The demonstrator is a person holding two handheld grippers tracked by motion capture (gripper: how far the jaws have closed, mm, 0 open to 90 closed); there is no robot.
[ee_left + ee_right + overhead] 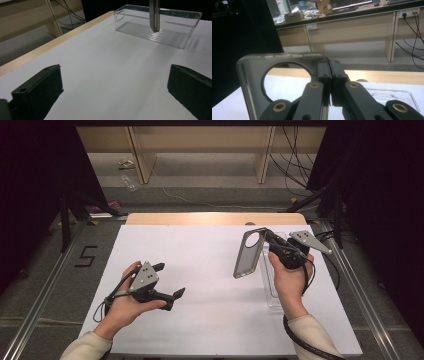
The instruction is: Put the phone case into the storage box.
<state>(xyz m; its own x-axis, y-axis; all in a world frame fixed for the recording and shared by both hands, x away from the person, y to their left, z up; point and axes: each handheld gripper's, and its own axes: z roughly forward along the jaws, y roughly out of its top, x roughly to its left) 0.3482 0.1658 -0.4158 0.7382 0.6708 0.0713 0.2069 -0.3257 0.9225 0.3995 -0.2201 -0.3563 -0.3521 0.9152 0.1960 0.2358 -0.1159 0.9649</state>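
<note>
Phone case [248, 254]: pinched at its top edge by right tongs [266, 234], hanging upright just beside clear tray [272, 296], likely for lowering in. Left tongs [168, 280]: wide open, empty, well clear over surface [200, 270].

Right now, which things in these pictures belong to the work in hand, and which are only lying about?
In the work:
- phone case, clamped in the right gripper
- clear plastic tray on the table
- left gripper, open, holding nothing

Lying about:
- plastic bottle on the floor
- cables by the shelves
</note>
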